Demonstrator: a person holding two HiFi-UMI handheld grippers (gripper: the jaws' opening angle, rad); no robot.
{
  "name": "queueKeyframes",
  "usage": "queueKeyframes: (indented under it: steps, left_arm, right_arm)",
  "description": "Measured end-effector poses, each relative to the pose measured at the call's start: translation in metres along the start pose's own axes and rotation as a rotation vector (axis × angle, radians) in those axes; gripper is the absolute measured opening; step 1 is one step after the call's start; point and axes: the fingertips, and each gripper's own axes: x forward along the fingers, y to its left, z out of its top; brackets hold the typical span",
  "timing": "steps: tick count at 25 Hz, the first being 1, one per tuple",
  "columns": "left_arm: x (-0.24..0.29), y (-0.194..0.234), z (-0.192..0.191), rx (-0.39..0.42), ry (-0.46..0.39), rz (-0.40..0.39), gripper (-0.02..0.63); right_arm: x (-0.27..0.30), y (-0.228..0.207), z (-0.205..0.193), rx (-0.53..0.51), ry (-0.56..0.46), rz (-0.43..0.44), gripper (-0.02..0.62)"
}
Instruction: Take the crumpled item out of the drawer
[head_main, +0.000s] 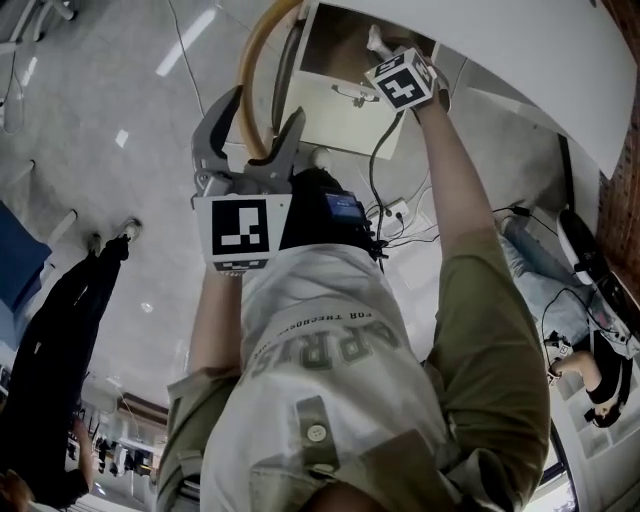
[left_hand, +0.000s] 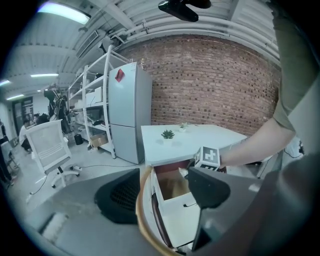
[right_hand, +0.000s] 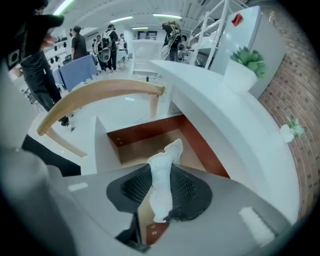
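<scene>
Two grippers show in the head view: the right gripper (head_main: 380, 50) reaches far over the open white drawer with red-brown inner walls (head_main: 340, 120), just under the white table top (head_main: 520, 50). A tip of the white crumpled paper-like item (head_main: 374, 38) pokes past it. The left gripper (head_main: 255, 120) sits nearer, with a curved tan wooden band (head_main: 250, 60) running between its jaws. In the left gripper view, the left gripper (left_hand: 164, 192) is released, its jaws wide apart and clamping nothing, though the band (left_hand: 142, 210) passes close by the left jaw; moving that hand carelessly could hook it. The item (left_hand: 184, 171) hangs over the drawer (left_hand: 182, 220), close below the table edge. In the right gripper view, the right gripper (right_hand: 160, 192) is clenched on the item (right_hand: 165, 162), pinching only its lower part while the rest stands free above the drawer's wall (right_hand: 200, 145). That narrow hold could slip, or the loose end could brush the table's underside, and the item would likely drop back into the drawer.
</scene>
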Motion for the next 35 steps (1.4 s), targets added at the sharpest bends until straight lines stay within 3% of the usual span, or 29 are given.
queueKeyframes:
  steps: [10,23,35]
  left_arm:
    - [-0.025,-0.024,0.039,0.029,-0.04,-0.006,0.318]
    - [-0.051,-0.043,0.105,0.074,-0.165,-0.023,0.316]
    - [-0.077,-0.049,0.161,0.113,-0.315,0.001,0.294]
  right_arm:
    - [-0.106,-0.006,-0.009,0.233,-0.155,-0.092,0.104]
    - [-0.28,-0.021,0.001,0.609,-0.52,-0.281,0.104]
    - [-0.402,-0.009,0.007,0.675,-0.813,-0.469,0.104]
